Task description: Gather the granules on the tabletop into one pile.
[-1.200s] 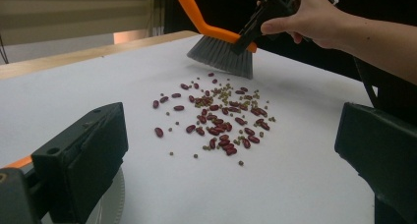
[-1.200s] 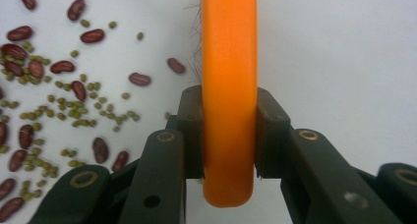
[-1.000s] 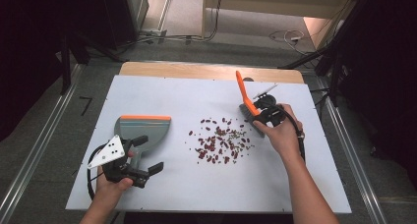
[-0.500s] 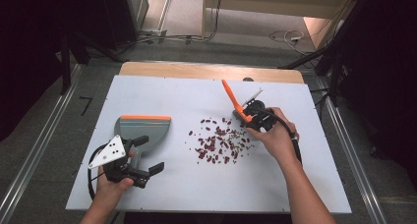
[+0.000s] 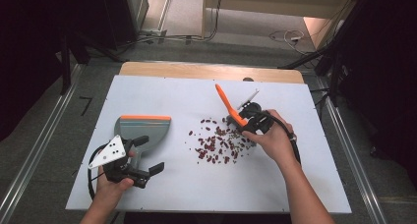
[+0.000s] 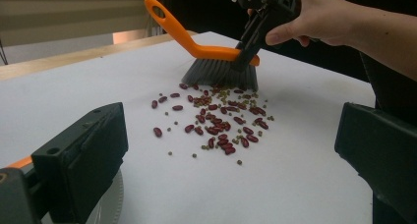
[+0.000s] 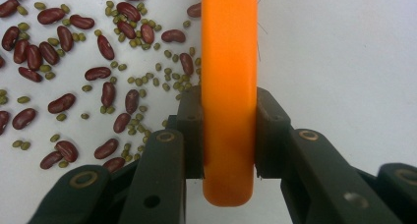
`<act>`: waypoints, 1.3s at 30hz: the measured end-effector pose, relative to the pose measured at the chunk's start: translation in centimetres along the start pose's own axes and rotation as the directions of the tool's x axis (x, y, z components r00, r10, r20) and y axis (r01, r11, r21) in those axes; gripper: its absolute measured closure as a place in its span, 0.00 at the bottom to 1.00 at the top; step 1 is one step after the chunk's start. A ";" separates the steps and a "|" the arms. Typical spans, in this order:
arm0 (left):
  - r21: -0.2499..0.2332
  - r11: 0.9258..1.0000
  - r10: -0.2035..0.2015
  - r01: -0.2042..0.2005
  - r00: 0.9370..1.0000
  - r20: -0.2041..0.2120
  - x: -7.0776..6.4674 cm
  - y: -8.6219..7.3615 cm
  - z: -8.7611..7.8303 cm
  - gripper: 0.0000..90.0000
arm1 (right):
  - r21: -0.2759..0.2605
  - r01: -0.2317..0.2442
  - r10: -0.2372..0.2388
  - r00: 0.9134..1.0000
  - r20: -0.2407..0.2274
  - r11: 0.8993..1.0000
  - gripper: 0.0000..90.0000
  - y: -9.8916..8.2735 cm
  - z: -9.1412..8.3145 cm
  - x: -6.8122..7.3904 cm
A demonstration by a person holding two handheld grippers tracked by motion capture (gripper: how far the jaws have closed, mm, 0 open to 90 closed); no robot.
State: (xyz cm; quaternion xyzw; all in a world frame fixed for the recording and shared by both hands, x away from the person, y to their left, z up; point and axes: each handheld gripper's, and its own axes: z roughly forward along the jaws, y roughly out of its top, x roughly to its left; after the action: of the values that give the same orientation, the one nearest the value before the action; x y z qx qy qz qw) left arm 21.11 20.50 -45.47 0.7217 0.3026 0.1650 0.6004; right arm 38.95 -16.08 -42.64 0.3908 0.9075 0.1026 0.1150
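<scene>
Orange plastic makes up the brush (image 5: 230, 107) back and handle, stiff and light by the look of it, with soft grey bristles underneath that will bend rather than scrape. The right gripper (image 7: 229, 135) has its jaws clamped on the back of the brush, one on either side of the orange bar, which looks a sound place to hold it: close over the bristles, so the head should not twist as it drags. The handle sticks up and away, towards the far left in the high view. The bristles rest on the white table (image 5: 295, 184) at the far right edge of the beans (image 5: 216, 143), a loose scatter of red and small green ones, light and likely to roll or skip if swept fast. The right hand (image 5: 273, 138) comes in from the near right, wrist cocked so the gripper points down. The left gripper (image 5: 145, 157) lies low at the near left, jaws apart and holding nothing, with the dustpan (image 5: 144, 130), grey with an orange lip, just beyond it and well apart from the beans.
</scene>
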 end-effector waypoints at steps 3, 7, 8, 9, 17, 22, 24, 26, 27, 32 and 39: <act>0.001 1.000 0.003 -0.003 1.000 0.000 0.0 0.0 0.0 0.00 | -0.002 0.002 -0.002 1.000 -0.004 1.000 0.76 0.0 0.0 0.1; 0.002 1.000 0.002 -0.002 1.000 0.001 0.0 0.0 0.0 0.00 | -0.003 0.007 -0.007 1.000 -0.003 1.000 0.76 0.0 -0.1 0.5; 0.001 1.000 0.001 -0.001 1.000 0.001 0.0 0.0 0.0 0.00 | -0.002 0.010 -0.010 1.000 -0.001 1.000 0.76 0.0 -0.1 0.6; 0.002 1.000 0.002 -0.002 1.000 0.000 0.0 0.0 0.0 0.00 | -0.001 0.008 -0.008 1.000 0.004 1.000 0.76 0.0 -0.1 0.7; 0.001 1.000 0.002 -0.002 1.000 -0.002 0.1 0.0 0.0 0.00 | -0.003 0.021 -0.021 1.000 0.006 1.000 0.76 -0.1 -0.3 1.1; -0.002 1.000 -0.003 0.003 1.000 -0.003 0.1 0.0 -0.1 0.00 | -0.025 -0.005 0.005 1.000 0.008 1.000 0.76 -0.4 -0.7 0.3; -0.003 1.000 -0.003 0.003 1.000 -0.004 0.1 0.0 -0.2 0.00 | -0.048 -0.028 0.027 0.999 -0.018 0.998 0.76 -0.7 -1.2 -0.1; -0.003 1.000 -0.003 0.003 1.000 -0.005 0.2 0.0 -0.2 0.00 | -0.080 -0.060 0.054 0.996 -0.069 0.995 0.76 -1.0 -1.8 -0.6; -0.004 1.000 -0.004 0.004 1.000 -0.005 0.2 0.0 -0.2 0.00 | -0.092 -0.077 0.068 0.992 -0.103 0.993 0.76 -1.2 -2.1 -0.8; -0.004 1.000 -0.006 0.006 1.000 -0.007 0.2 0.0 -0.1 0.00 | -0.114 -0.131 0.091 0.949 -0.303 0.985 0.76 -1.8 -2.7 -0.9; -0.010 1.000 -0.006 0.005 1.000 -0.012 0.3 0.0 -0.3 0.00 | -0.106 -0.131 0.057 0.850 -0.524 0.986 0.76 -1.7 -1.5 1.6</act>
State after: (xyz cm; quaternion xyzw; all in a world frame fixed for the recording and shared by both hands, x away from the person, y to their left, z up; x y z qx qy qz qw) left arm 21.16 20.90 -45.40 0.7167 0.3075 0.1693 0.6026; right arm 36.24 -16.17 -41.88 0.3839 0.8753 0.2718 -0.1123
